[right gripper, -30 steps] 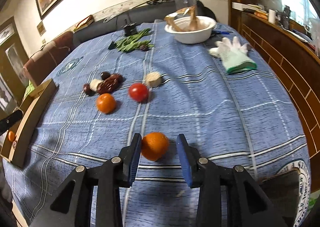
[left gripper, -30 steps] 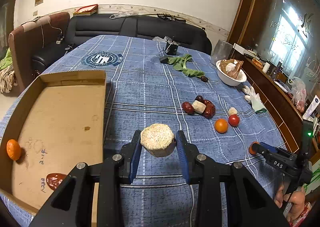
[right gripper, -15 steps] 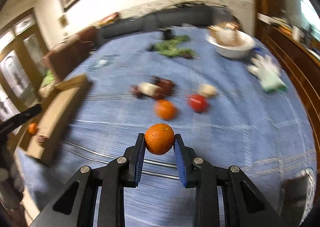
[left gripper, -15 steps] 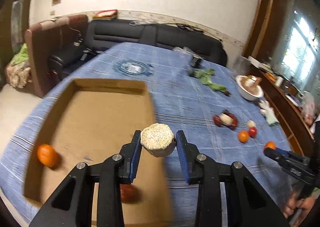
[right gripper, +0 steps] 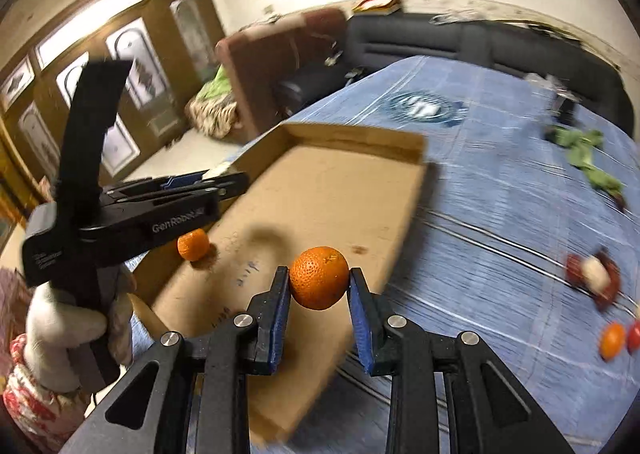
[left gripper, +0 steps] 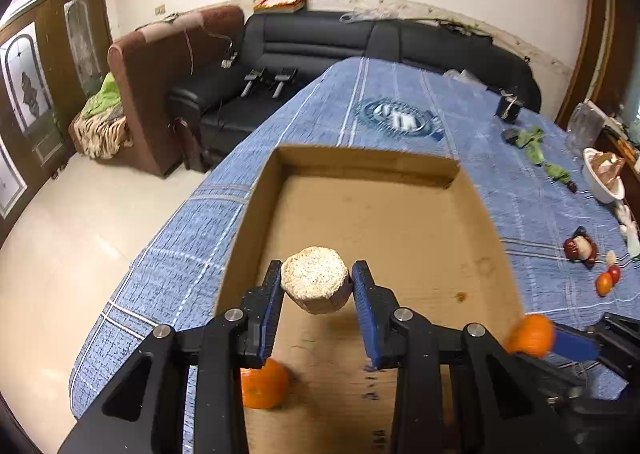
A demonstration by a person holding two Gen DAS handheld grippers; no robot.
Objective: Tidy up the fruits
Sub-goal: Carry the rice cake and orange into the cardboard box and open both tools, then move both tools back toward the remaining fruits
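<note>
One orange lies in the cardboard tray; left gripper clamps a beige cake, right gripper clamps another orange; several fruits remain on the tablecloth

The left wrist view looks steeply down along its jaws, close over the shallow brown cardboard tray on the blue checked tabletop, with the black leather sofa beyond the jaws. The right wrist view looks down from beside the tray, near its side edge, facing the same sofa. Both share the tray, the small orange tangerine lying in it, the tabletop and, right of the jaws, the scattered fruit.
</note>
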